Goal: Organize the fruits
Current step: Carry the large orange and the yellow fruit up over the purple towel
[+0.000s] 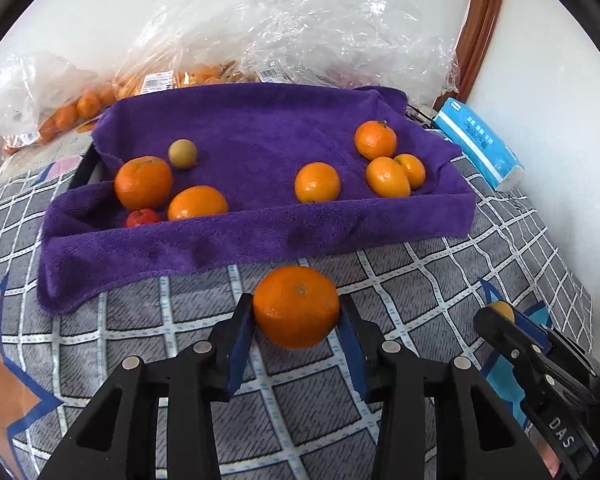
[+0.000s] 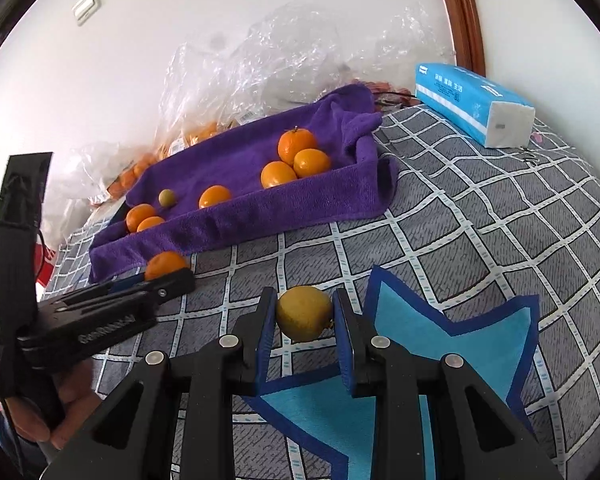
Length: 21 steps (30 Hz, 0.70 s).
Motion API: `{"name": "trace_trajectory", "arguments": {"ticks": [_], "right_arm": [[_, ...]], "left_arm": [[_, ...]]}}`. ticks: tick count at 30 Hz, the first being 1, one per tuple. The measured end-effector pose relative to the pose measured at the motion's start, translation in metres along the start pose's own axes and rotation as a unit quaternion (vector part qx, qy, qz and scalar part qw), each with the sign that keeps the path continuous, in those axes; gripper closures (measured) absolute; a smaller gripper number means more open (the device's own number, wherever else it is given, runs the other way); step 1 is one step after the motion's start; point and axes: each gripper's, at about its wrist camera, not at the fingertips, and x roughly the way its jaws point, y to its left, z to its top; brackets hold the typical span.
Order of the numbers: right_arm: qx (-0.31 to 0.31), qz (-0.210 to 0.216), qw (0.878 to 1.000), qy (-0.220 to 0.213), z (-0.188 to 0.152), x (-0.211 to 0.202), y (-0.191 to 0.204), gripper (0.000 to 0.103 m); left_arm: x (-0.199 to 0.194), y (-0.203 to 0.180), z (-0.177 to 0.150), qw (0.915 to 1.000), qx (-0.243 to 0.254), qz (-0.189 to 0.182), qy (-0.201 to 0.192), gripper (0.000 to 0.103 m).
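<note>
A tray lined with a purple towel (image 1: 260, 128) (image 2: 236, 160) holds several oranges, a small greenish fruit (image 1: 183, 153) and a small red fruit (image 1: 142, 218). In front of it, over the checked cloth, my left gripper (image 1: 296, 300) (image 2: 168, 280) is shut on a large orange (image 1: 296, 306) (image 2: 165, 265); both blue pads press its sides. To its right my right gripper (image 2: 305, 294) (image 1: 496, 316) is shut on a small yellow fruit (image 2: 304, 313) (image 1: 502, 311), just above a blue star patch.
Clear plastic bags (image 1: 80, 108) with more oranges lie behind and to the left of the tray, against the white wall. A blue tissue pack (image 1: 480, 144) (image 2: 472, 100) lies at the back right. A hand (image 2: 72, 404) holds the left gripper.
</note>
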Motion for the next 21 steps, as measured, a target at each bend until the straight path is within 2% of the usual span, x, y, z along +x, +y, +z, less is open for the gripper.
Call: {"name": "trace_trajectory", "arguments": {"ticks": [11,16,21], "right_arm": [[-0.025,-0.031,0.999,0.002,-0.004,-0.002,0.01,0.075],[-0.017,-0.021,1.0,0.015,-0.008,-0.006,0.018,0.075],[-0.018,-0.011,1.0,0.008,0.001,-0.02,0.033,0.075]], "left_arm": [[-0.047,0.037,-0.022,0.9994,-0.024,0.02,-0.016,0.064],[-0.064,0.054,-0.034,0.9987,-0.038,0.024,-0.023,0.064],[-0.077,0.069,-0.037,0.9978,-0.058,0.015,-0.027,0.064]]}}
